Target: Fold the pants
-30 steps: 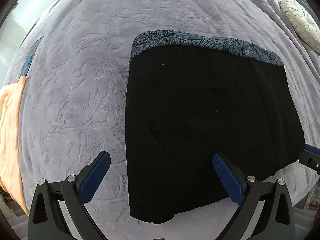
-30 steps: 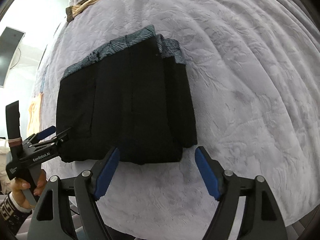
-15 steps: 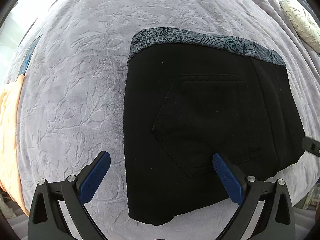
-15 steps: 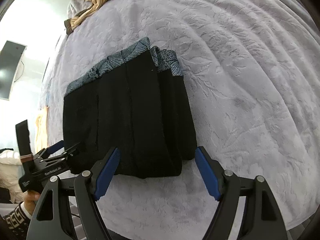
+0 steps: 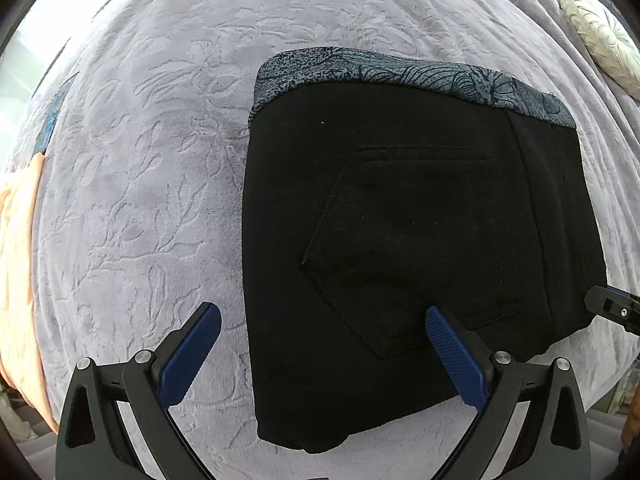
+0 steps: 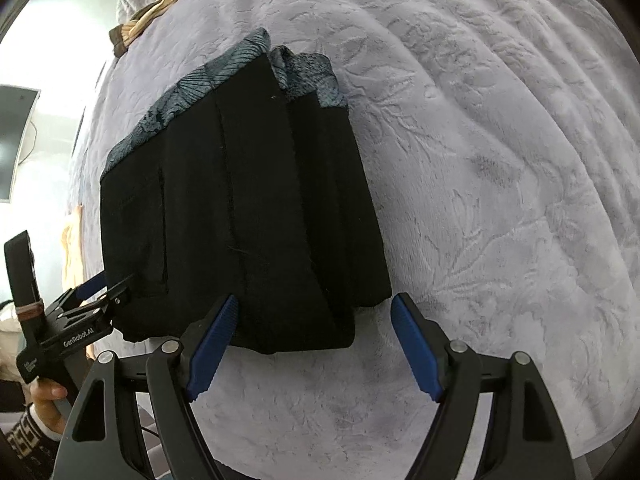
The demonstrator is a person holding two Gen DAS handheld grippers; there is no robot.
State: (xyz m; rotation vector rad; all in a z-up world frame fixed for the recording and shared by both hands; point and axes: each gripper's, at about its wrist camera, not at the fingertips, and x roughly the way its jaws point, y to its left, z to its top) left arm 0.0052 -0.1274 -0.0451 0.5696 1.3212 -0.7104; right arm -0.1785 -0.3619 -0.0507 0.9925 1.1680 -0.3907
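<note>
A bed with a lilac embossed blanket (image 5: 160,184) carries folded black pants (image 5: 400,240), with a pale cushion (image 5: 600,40) far right.

left gripper (image 5: 323,334): black frame, blue ribbed pads, silver screws; white "GenRobot.AI" lettering on side, brown band round its upright black post
right gripper (image 6: 315,321): same build, blk arms w/ triangular cutouts, blue pads, silver screws
hand (image 6: 46,402): on left gripper's handle
sleeve (image 6: 28,436): dark w/ white key-pattern cuff
</note>
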